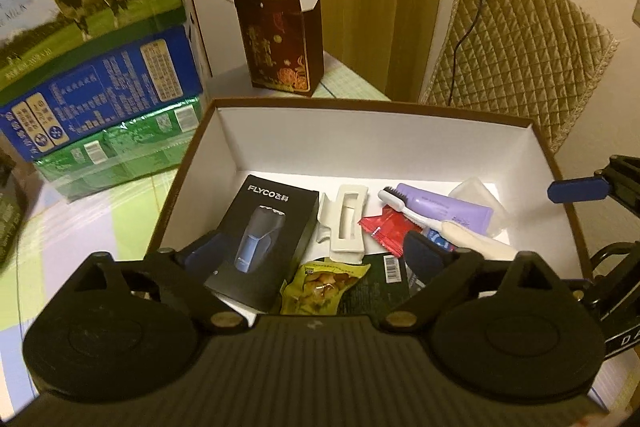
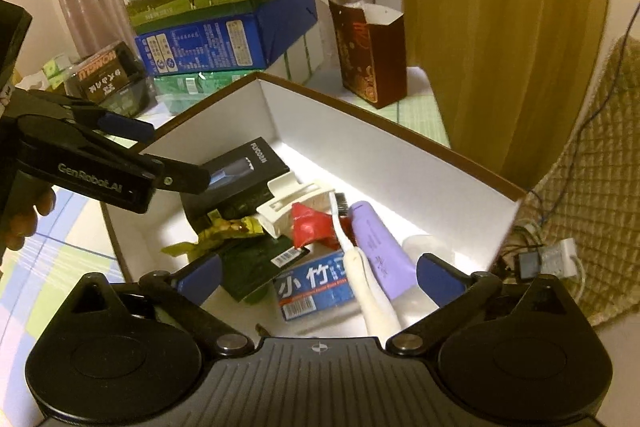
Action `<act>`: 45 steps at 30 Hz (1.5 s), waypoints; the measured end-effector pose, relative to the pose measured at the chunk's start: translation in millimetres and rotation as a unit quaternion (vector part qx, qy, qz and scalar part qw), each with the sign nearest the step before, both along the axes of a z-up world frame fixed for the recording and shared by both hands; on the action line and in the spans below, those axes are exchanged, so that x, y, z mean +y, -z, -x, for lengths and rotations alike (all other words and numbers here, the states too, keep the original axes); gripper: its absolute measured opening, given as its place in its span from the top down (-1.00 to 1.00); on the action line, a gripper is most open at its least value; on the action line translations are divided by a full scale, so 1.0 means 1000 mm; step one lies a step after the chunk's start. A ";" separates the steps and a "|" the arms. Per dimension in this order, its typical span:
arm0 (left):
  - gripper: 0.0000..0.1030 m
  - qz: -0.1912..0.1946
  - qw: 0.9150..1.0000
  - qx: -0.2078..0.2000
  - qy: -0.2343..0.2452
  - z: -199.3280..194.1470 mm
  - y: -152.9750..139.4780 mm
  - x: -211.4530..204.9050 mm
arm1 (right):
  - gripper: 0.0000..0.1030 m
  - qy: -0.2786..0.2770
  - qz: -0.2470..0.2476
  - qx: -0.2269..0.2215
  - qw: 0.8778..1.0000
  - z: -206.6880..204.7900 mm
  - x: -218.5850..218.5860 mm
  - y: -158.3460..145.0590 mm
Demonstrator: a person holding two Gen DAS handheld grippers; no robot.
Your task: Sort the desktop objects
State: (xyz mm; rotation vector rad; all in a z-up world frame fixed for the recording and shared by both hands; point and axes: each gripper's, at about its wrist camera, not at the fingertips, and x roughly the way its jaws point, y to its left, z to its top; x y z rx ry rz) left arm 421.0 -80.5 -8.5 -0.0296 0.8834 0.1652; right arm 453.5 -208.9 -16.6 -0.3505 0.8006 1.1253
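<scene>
Both my left gripper (image 1: pixel 312 251) and right gripper (image 2: pixel 318 273) hover with jaws wide open, holding nothing. The shaver box (image 1: pixel 264 239), hair clip (image 1: pixel 346 223), toothbrush (image 2: pixel 360 267) and purple tube (image 2: pixel 378 247) already lie inside the storage box (image 1: pixel 376 143); sorting seems nearly finished.

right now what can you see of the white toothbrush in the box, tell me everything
The toothbrush looks like white plastic, with a thick cream handle and dark bristles at its narrow head. It lies flat inside the open box, its head toward the far wall. Its neck crosses the red packet, its side rests against the purple tube, and its handle overlaps the blue carton. Neither gripper touches it.
</scene>
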 end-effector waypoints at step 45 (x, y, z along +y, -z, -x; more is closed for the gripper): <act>-0.98 -0.003 0.999 -0.036 -0.034 0.219 -0.050 -0.014 | -0.97 0.142 0.001 -0.031 0.989 0.195 -0.071 -0.029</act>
